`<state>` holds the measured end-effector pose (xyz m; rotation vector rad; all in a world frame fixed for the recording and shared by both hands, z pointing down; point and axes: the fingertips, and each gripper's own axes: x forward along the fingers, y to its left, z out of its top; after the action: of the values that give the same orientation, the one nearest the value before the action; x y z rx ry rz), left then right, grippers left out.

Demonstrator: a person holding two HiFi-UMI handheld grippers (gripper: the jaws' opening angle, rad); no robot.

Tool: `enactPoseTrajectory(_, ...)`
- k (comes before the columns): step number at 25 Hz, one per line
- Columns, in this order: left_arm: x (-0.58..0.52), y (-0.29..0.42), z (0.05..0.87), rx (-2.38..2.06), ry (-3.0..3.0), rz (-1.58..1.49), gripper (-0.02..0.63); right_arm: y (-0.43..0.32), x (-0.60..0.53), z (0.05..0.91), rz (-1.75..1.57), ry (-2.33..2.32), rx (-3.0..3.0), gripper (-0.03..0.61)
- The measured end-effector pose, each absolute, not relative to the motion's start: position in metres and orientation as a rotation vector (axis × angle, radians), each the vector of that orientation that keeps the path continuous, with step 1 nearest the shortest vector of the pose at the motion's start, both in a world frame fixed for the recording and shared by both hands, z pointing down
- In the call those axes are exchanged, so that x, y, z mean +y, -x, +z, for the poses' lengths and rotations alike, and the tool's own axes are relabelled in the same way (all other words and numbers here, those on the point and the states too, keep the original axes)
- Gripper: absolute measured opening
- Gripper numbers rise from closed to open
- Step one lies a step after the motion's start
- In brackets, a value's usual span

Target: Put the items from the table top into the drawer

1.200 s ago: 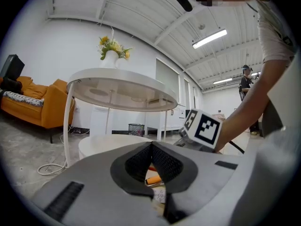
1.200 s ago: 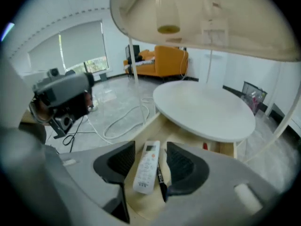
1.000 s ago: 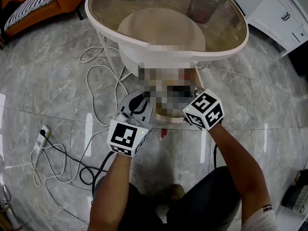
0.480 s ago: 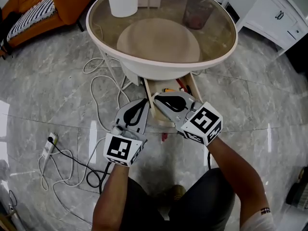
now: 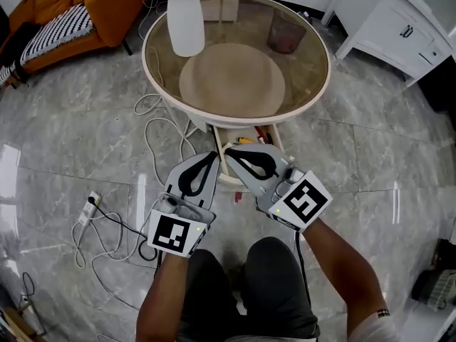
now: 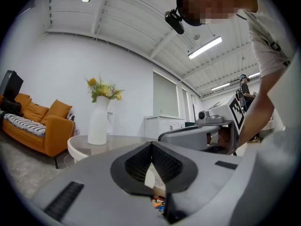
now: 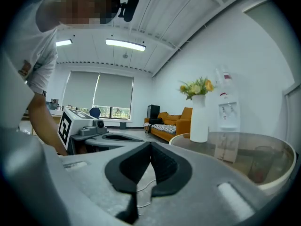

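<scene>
A: Eyes on the table top. Just the white vase (image 5: 184,21) up there, upright near the far left rim, flowers in its mouth.
B: A tricky customer, I'd say. It looks glazed, so smooth and slippery, breakable, and top-heavy with those stems. If anyone goes for it, the narrow neck is the place, squeezed gently.
A: Would it fit the drawer (image 5: 215,140)?
B: Doubtful, by the look of it. The drawer hangs open under the near edge of the table (image 5: 235,122), and small bits (image 5: 246,140) already lie inside. Yellow, red, too small to name.
A: Count them for me.
B: One vase, one drawer, one table. Inside the drawer, at least two coloured pieces. Past that I can't tell, because the grippers cover part of it. There's also one brown tub (image 5: 287,30) at the far side. Whether it sits on the glass or shows through it from the floor, I can't say.
A: And the tools?
B: Two. Left gripper (image 5: 211,157) clenched, tips together, nothing in it. Right gripper (image 5: 231,150) the same, pinched closed and empty. Both are side by side near the drawer's front, well short of the vase.
A: So the job looks close to finished?
B: My read, yes. Beyond it all, there's one orange sofa (image 5: 92,6) and one power strip (image 5: 87,209) on the floor.
</scene>
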<state>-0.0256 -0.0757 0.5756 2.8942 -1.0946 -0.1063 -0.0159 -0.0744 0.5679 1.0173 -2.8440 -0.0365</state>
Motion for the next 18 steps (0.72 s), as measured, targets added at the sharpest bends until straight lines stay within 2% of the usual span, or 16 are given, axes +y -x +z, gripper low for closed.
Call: enactPoseTrajectory(18, -0.011, 0.024, 0.255, -1.066, -2.905, -0.028, 0.000, 0.005, -0.010, 0.256, 0.010, -1.141, -2.853, 0.000)
